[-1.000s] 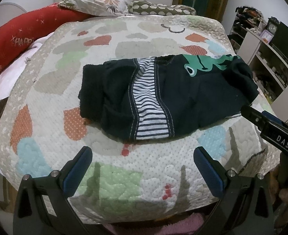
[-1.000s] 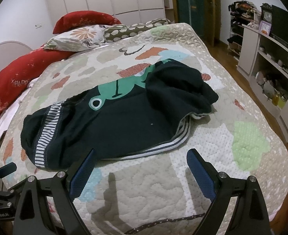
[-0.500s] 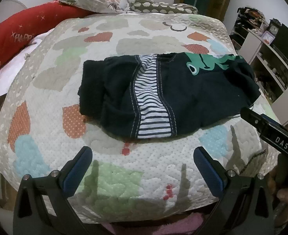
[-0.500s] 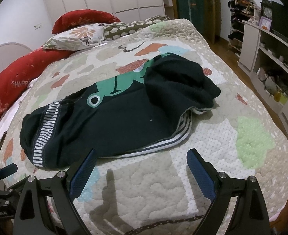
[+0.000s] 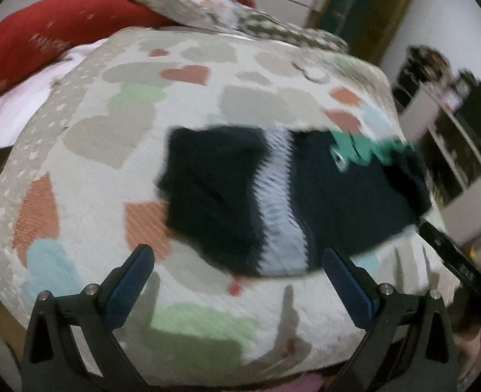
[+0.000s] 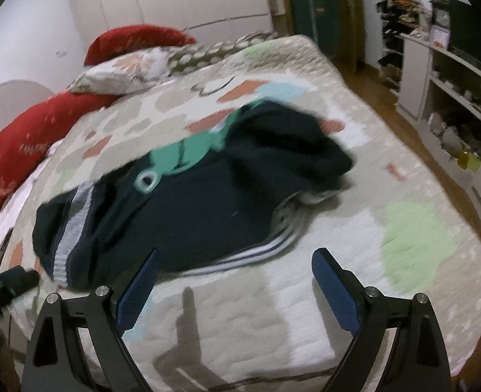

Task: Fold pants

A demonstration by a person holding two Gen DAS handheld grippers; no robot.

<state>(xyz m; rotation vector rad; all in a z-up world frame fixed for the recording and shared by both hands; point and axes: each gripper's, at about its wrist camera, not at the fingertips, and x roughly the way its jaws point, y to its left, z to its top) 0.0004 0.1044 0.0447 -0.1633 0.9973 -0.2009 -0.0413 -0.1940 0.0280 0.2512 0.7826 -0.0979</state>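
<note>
Dark navy pants [image 5: 331,202] with a striped band and a green frog print lie crumpled on a patterned quilt [image 5: 116,170]. They also show in the right wrist view [image 6: 191,209], bunched up at the far right end. My left gripper [image 5: 238,261] is open and empty, just short of the pants' near edge at the striped band. My right gripper [image 6: 235,263] is open and empty, its tips at the striped near hem. The right gripper's body shows at the right edge of the left wrist view [image 5: 452,254].
Red pillows [image 6: 34,124] and patterned pillows [image 6: 122,72] lie at the head of the bed. White shelving [image 6: 452,104] with clutter stands to the right beyond a strip of wooden floor [image 6: 371,81]. The quilt's near edge [image 5: 207,369] drops off below the grippers.
Both grippers have moved forward toward the pants, which now fill more of each view. Both views are motion blurred. The pants have not moved.
</note>
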